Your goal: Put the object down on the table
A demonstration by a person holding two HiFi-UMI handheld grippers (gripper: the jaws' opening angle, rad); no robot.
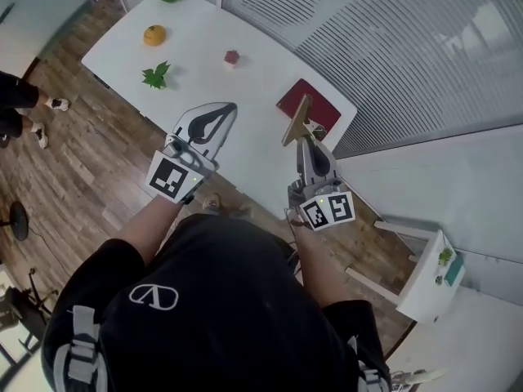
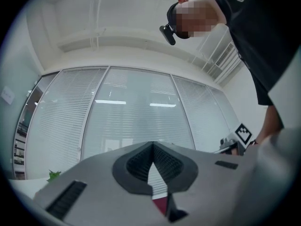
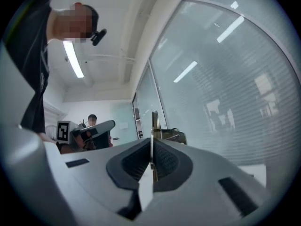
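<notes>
The right gripper (image 1: 305, 137) is closed tight on a thin board (image 1: 299, 114), held on edge in the air above the table (image 1: 204, 64). A red mat (image 1: 317, 109) lies at its 1 o'clock. The left gripper (image 1: 229, 109), at 9 o'clock, is closed and empty. The lowering is not yet done. Next, I think, the board must come down flat before release.

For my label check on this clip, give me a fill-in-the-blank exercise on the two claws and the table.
The thin flat object is clamped not by the left claw but by the ____ one. The left claw holds ____. The orange round thing lies on the ____ table.
Missing words: right; nothing; white.
</notes>
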